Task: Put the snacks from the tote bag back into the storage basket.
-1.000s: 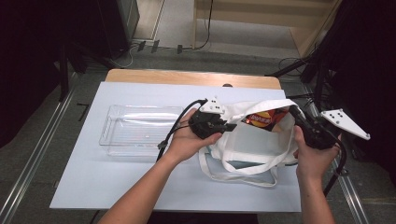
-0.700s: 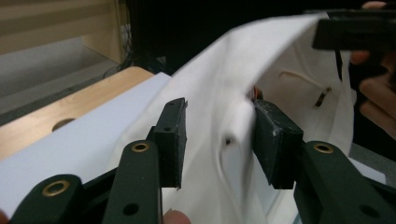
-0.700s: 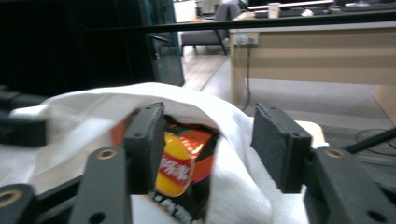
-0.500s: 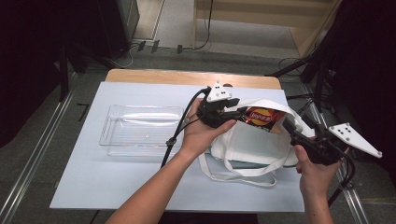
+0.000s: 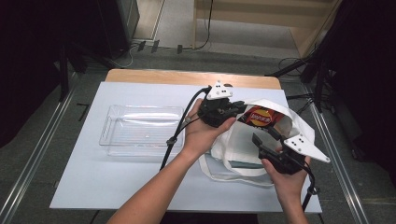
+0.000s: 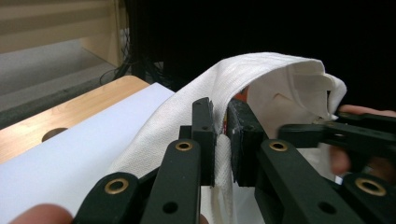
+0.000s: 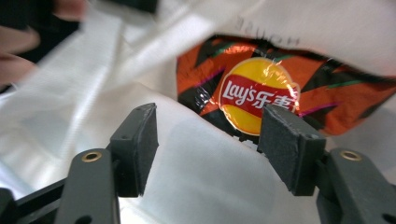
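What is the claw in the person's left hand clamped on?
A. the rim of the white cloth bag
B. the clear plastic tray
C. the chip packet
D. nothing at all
A: in the left gripper view, the left claw pinches a fold of the white cloth bag between its pads.

Clear plastic tray (image 5: pixel 140 128) (nothing in it) on white tabletop (image 5: pixel 116 182).
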Demonstrator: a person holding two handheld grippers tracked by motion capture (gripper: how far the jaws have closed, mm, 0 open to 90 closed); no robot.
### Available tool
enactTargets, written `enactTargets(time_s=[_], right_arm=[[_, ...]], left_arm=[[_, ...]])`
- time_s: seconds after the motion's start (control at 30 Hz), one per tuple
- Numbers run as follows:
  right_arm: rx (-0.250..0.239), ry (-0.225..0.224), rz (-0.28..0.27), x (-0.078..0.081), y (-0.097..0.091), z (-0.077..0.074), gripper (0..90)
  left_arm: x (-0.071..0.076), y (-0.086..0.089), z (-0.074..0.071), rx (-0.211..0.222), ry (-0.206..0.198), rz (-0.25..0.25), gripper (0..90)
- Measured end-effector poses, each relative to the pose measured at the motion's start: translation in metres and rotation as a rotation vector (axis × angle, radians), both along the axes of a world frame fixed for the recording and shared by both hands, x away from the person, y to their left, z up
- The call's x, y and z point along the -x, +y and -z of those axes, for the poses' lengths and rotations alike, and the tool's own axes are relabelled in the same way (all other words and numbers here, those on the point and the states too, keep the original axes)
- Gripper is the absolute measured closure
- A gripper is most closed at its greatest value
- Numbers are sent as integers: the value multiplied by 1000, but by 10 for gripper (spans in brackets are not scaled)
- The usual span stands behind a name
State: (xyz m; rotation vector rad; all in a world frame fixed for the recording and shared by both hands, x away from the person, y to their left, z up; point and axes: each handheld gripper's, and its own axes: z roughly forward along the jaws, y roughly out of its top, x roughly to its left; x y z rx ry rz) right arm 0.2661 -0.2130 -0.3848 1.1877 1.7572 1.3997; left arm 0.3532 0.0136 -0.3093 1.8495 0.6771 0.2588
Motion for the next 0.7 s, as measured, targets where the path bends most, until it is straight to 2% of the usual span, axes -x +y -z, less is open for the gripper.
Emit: enactTargets(time_s=[0.03, 0.1, 0.2, 0.27, 0.37, 0.47, 0.5, 0.6, 0.7], right_arm=[[14, 11, 7, -4, 1, 2, 337], [67, 29, 60, -13, 4, 7, 332], [110, 55, 66, -19, 8, 13, 304], [170, 65, 79, -24, 13, 17, 297], [185, 85, 83, -29, 16, 20, 320], [221, 98, 95, -29, 17, 23, 512], [232, 108, 95, -28, 16, 24, 610], [235, 138, 60, -27, 10, 30, 844], [193, 161, -4, -20, 3, 35, 886]], left_arm=[[0, 0, 0, 4, 2, 3, 831], [0, 0, 0, 2, 0, 4, 831], [1, 0, 0, 7, 4, 12, 832], [0, 1, 0, 19, 15, 20, 833], [0, 1, 0, 21, 13, 22, 834], [1, 1, -1, 23, 13, 22, 834], [1, 1, -1, 23, 12, 21, 834], [0, 1, -1, 26, 17, 21, 835], [0, 0, 0, 27, 16, 12, 836]])
